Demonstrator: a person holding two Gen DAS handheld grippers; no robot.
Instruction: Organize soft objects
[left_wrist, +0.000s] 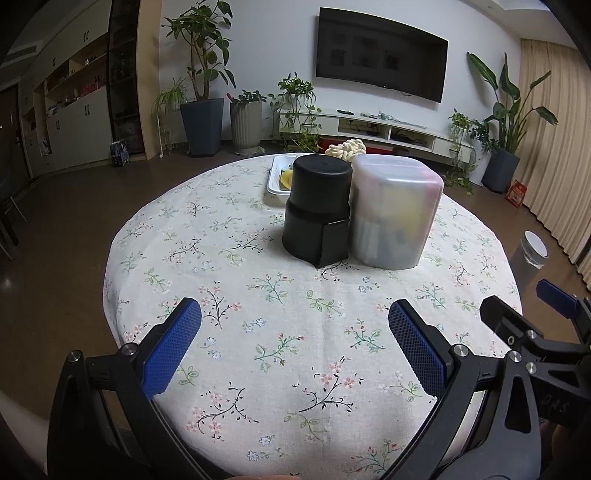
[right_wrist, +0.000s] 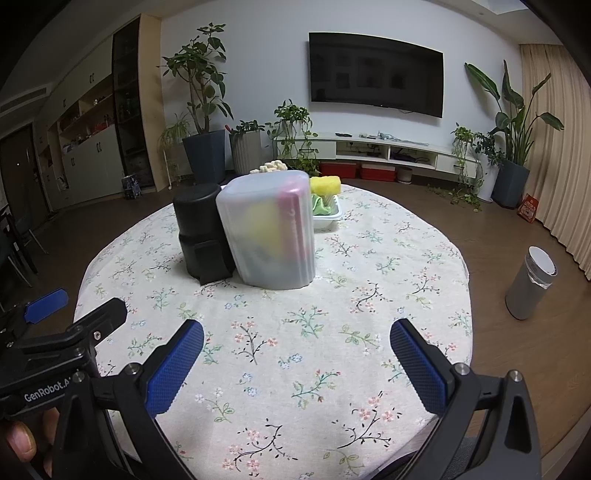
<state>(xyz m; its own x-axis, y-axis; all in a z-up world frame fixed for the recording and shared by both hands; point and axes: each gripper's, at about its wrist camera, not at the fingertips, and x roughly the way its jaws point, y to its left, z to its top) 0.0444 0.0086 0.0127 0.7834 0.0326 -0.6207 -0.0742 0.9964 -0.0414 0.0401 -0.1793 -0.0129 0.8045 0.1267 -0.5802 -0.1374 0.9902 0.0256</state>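
Matt black plastic canister (left_wrist: 317, 206); frosted translucent plastic bin (left_wrist: 393, 210); floral cloth tablecloth (left_wrist: 295, 350).

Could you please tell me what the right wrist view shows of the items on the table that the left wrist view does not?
Only the right wrist view shows the yellow sponge and green cloth in the white tray, clear of the containers. Only the left wrist view shows the tray's left end, with a yellow piece peeking beside the black container. Both share the black container, the frosted container beside it, the cream knitted item behind, the floral tablecloth, and open, empty left tongs and right tongs.
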